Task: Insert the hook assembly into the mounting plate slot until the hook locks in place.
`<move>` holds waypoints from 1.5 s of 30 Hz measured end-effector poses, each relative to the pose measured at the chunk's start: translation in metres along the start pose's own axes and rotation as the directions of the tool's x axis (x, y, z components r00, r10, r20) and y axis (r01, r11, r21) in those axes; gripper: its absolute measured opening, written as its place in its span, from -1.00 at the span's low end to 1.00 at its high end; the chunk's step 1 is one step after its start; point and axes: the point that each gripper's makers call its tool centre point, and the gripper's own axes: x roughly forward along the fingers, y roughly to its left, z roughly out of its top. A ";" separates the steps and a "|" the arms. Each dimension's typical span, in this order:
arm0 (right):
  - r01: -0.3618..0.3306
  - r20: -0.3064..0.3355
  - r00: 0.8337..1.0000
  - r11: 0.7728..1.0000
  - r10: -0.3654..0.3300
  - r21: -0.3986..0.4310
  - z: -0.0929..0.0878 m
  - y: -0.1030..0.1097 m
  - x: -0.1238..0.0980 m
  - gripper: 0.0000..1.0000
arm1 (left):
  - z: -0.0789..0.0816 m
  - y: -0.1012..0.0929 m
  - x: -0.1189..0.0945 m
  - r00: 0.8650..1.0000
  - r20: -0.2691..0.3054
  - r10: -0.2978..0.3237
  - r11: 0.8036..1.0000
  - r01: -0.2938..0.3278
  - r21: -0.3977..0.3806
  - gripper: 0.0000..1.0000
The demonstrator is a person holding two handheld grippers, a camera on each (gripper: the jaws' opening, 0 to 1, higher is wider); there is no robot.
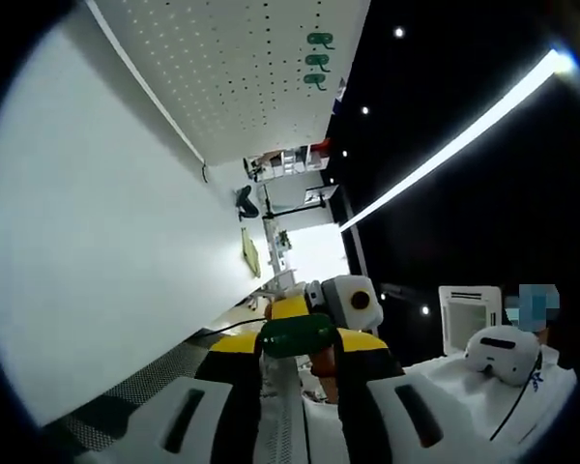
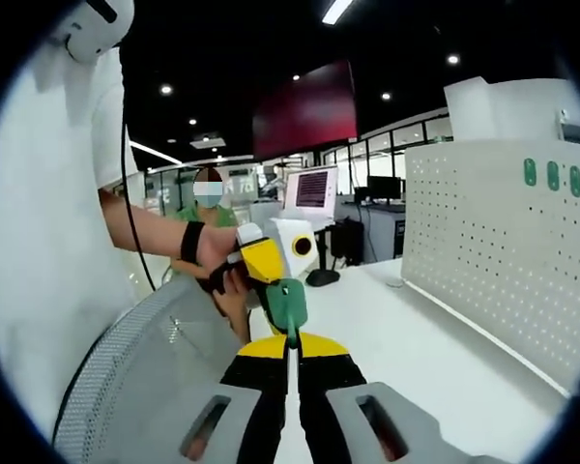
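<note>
Both claws meet on one small green moulded-plastic hook assembly (image 2: 289, 304): the right claw (image 2: 292, 356) pinches it nearly shut, the left claw (image 1: 298, 340) likewise. It looks light, stiff and slippery; grip its flat body. The white perforated mounting plate (image 2: 483, 251) stands at 3 o'clock on the white desk (image 2: 396, 338).

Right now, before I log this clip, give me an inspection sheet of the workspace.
Surface: white table, mostly bare.
Job's things: green hook piece held between both grippers; three green hooks already on the white pegboard.
Clutter: small dark object on the table near the monitor.
Grippers: left gripper and right gripper both shut on the green hook piece, facing each other.
Cables: black cable hanging down the person's white top.
Surroundings: office with ceiling lights, a dark screen overhead, another person seated behind.
</note>
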 end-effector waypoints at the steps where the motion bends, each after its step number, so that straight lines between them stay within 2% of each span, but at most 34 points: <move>1: -0.007 -0.001 1.000 1.000 0.007 0.011 0.000 0.001 0.000 -0.97 | 0.000 0.000 0.000 1.000 -0.001 -0.001 1.000 0.001 0.001 -0.41; 6: -0.049 0.010 0.999 0.996 0.049 0.073 0.001 0.006 -0.001 -0.96 | 0.001 0.000 -0.001 1.000 -0.005 -0.011 1.000 0.011 -0.004 -0.41; 12: -0.027 0.025 0.999 0.995 0.025 0.092 0.003 0.002 -0.002 -0.97 | -0.001 -0.002 0.001 1.000 0.000 -0.025 1.000 0.025 -0.011 -0.41; 18: -0.022 0.014 1.000 0.987 0.020 0.160 0.000 0.002 -0.005 -0.99 | -0.005 -0.001 0.003 1.000 -0.009 -0.028 1.000 0.028 -0.004 -0.40; 27: 0.010 0.000 1.000 0.997 -0.011 0.074 0.001 0.002 -0.005 -1.00 | -0.001 -0.003 0.003 0.999 0.019 -0.046 0.997 0.045 0.062 -0.38; 28: 0.016 0.001 1.000 0.997 -0.016 0.076 0.002 0.002 -0.005 -1.00 | -0.001 -0.003 0.003 0.999 0.020 -0.046 0.997 0.044 0.068 -0.37; 30: 0.028 0.003 1.000 0.996 -0.029 0.079 0.001 -0.001 -0.005 -1.00 | 0.002 0.001 0.002 0.999 0.036 -0.030 0.991 0.025 0.133 -0.39; 36: 0.061 -0.022 0.998 0.994 -0.060 0.091 -0.003 -0.006 -0.006 -1.00 | 0.002 -0.006 0.001 0.998 0.043 -0.040 0.984 0.031 0.177 -0.17; 42: 0.126 -0.031 0.992 0.983 -0.123 0.136 -0.003 -0.016 -0.007 -1.00 | 0.009 0.001 -0.003 0.997 0.083 -0.009 0.986 -0.005 0.165 -0.23; 43: 0.161 -0.032 0.987 0.977 -0.158 0.141 -0.004 -0.021 -0.008 -1.00 | 0.014 0.002 -0.003 0.993 0.120 0.001 0.985 -0.022 0.173 -0.24; 45: 0.178 -0.034 0.984 0.970 -0.175 0.166 -0.004 -0.023 -0.008 -1.00 | 0.013 -0.002 -0.004 0.992 0.122 -0.015 0.983 -0.008 0.185 -0.26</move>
